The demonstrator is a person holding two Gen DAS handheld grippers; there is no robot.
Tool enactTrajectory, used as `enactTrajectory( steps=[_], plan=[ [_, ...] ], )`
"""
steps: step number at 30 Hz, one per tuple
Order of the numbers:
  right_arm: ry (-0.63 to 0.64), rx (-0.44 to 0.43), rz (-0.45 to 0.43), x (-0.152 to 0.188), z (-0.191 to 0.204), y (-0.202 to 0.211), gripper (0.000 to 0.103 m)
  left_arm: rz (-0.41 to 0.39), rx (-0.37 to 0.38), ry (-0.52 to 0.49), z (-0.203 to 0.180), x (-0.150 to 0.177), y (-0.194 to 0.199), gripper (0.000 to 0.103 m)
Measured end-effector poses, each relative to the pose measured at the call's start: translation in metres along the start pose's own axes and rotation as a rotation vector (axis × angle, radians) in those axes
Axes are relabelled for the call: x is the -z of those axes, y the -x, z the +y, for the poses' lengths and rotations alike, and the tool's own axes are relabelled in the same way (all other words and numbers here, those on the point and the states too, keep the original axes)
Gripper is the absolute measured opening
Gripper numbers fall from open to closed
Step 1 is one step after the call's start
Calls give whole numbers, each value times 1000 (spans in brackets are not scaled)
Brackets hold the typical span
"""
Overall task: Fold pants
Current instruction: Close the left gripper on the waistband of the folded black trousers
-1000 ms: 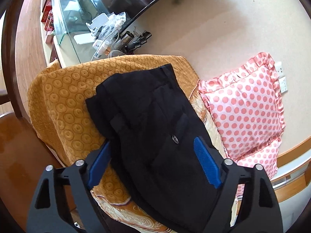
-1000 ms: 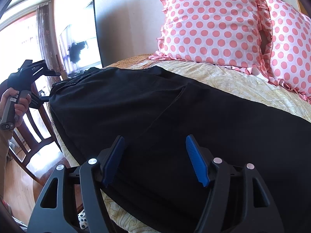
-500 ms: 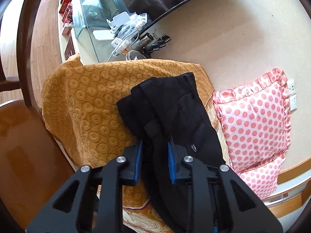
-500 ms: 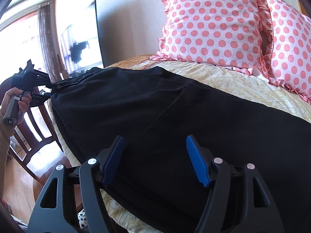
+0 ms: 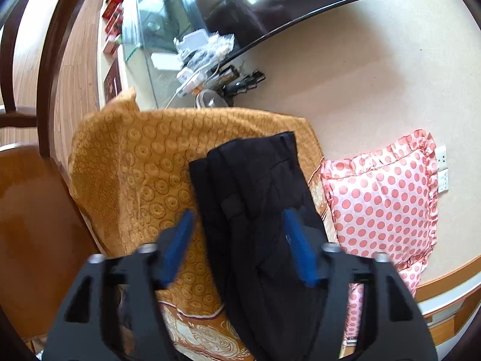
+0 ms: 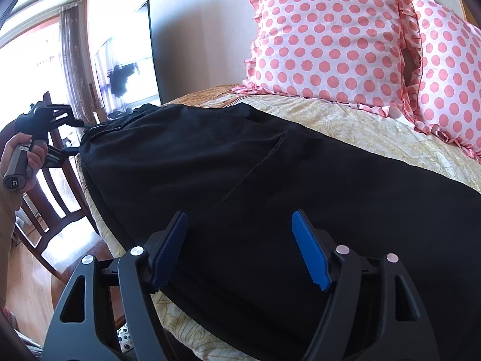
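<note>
Black pants [image 5: 258, 198] lie lengthwise on the bed, waistband end toward the orange blanket [image 5: 141, 162]. My left gripper [image 5: 236, 234] is open, its blue pads either side of the waistband edge, holding nothing. In the right wrist view the pants [image 6: 240, 174] spread across the bed. My right gripper [image 6: 239, 234] is open just above the fabric near the bed's front edge. The left gripper [image 6: 51, 126] shows there at the far left, in a hand, at the waistband end.
Pink polka-dot pillows [image 6: 327, 36] lean on the wall at the bed's head, also seen in the left wrist view [image 5: 381, 198]. A glass TV stand [image 5: 168, 39] with clutter stands beyond the blanket. A wooden chair [image 6: 54, 198] stands beside the bed.
My left gripper shut on the waistband edge half a second ago, drew back, and has now opened and let go. The right gripper has barely moved.
</note>
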State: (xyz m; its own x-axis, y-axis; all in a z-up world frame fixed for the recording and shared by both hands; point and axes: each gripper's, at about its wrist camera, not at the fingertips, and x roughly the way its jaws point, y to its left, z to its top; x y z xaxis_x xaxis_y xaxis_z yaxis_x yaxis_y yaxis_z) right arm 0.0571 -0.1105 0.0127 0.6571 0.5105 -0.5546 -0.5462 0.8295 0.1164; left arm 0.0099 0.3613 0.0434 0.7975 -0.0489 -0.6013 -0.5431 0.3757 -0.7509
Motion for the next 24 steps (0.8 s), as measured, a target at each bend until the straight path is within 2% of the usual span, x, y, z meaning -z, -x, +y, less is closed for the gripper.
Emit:
enactTrajectory(
  steps=[2,4,9,20,22,23,24],
  plan=[
    [-1,-1,0,0,0,0,74,-42,-27,-5,0,-4,6,88],
    [1,-3,0,-1,0,-1,74,-47,-19,4,2,-12,4,88],
    [-1,-5,-2,-1,0,-1,74,-6,-16,-24,-4,-21,-6,88],
    [-1,-4,-6,0,0,-1,75,64,68,-58,-10,-26,-25,89],
    [0,-4,-7,0,0,-1,75,81,90,-56,-6,-25,-24,84],
    [0,-4,-7,0,0,-1,75,101,96,-50,-5,-22,-23,76],
    [0,-3,-7,0,0,-1,75,107,99,-52,-4,-19,-23,72]
  ],
)
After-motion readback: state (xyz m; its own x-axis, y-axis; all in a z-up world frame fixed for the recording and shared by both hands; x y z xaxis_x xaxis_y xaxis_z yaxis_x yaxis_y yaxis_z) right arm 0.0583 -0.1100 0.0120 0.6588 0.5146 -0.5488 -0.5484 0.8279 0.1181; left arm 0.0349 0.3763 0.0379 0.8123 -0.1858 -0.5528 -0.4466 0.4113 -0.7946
